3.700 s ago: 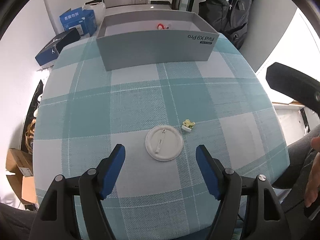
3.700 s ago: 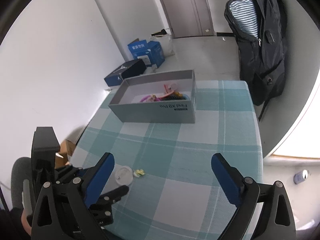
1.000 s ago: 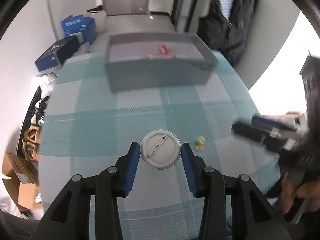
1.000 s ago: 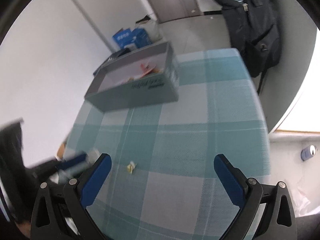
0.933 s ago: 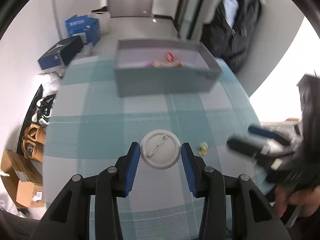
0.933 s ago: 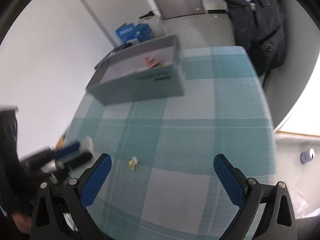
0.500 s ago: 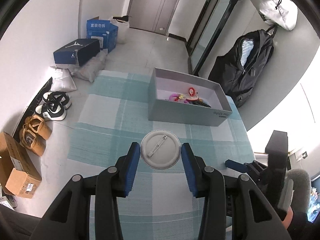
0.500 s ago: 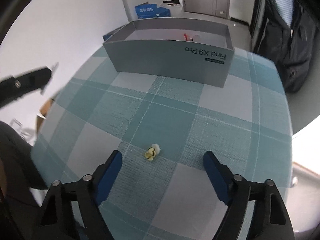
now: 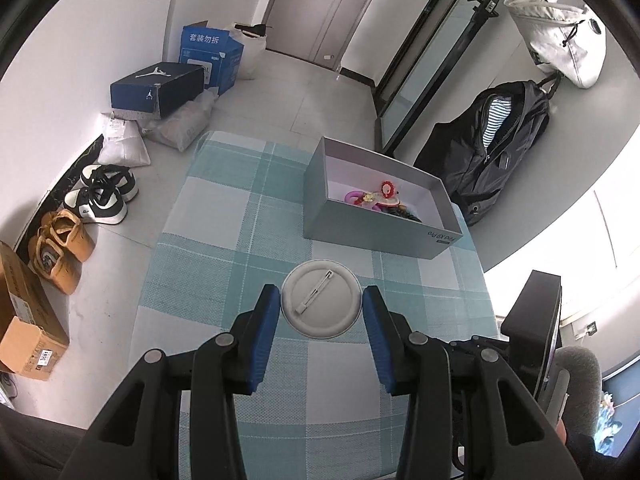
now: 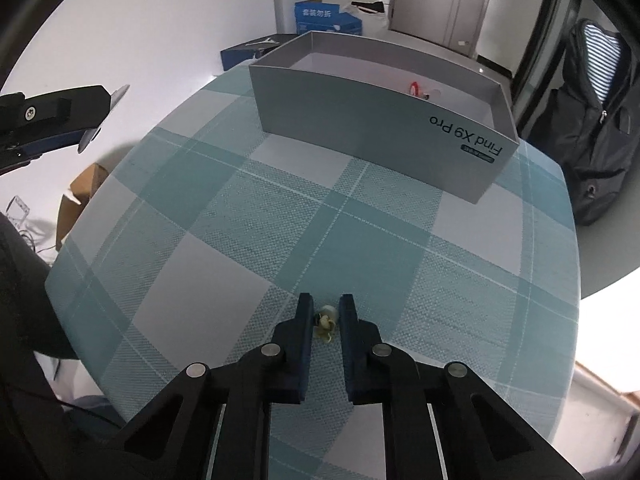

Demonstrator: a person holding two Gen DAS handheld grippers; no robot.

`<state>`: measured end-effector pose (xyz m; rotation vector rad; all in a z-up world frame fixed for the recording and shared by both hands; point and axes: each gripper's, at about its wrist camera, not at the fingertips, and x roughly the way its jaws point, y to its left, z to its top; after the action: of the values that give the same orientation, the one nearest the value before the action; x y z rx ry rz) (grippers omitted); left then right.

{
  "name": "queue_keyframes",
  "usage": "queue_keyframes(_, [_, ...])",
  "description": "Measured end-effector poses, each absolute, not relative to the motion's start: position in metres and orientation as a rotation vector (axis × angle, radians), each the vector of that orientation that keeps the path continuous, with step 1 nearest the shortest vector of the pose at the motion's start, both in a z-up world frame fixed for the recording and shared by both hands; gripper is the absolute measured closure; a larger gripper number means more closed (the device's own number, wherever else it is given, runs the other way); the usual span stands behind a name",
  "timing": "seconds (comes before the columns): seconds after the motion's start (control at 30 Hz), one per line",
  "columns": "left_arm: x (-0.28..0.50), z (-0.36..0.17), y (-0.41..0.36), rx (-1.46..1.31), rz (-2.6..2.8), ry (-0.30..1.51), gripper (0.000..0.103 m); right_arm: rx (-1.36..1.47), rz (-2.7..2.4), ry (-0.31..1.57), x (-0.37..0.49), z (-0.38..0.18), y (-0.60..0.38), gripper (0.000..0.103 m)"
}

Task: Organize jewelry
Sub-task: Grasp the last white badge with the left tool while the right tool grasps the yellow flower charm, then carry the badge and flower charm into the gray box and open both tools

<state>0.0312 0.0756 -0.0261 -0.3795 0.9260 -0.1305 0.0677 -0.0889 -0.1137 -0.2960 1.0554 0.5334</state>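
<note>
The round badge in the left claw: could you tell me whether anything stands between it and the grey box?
Nothing visible does: only bare checked tablecloth lies between the badge, held in the left claw, and the open grey box.

Left tongs (image 9: pixel 320 312) lifted the pin badge (image 9: pixel 320 304), right tongs (image 10: pixel 325 320) closed around the small charm (image 10: pixel 326 322)

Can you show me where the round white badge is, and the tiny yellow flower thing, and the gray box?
round white badge (image 9: pixel 320 304), left wrist view, middle of its back by the pin.
tiny yellow flower thing (image 10: pixel 326 322), right wrist view, its yellow petals.
gray box (image 10: pixel 372 132), right wrist view, its near wall.
</note>
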Motion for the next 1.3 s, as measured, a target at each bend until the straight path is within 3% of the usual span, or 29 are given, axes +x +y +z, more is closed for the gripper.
queue_keyframes(0.67, [0.049,-0.027,0.058,-0.331,-0.121,0.948,0.066,-0.029,0.634,1.027,0.083,-0.075,-0.104,0.091])
queue_keyframes(1.0, [0.090,-0.002,0.039,-0.308,-0.178,0.943,0.066,0.118,0.628,0.987,0.143,-0.029,-0.134,0.091])
queue_keyframes(1.3, [0.140,-0.001,0.024,-0.247,-0.244,0.981,0.066,0.088,0.648,0.945,0.199,-0.004,-0.126,0.091])
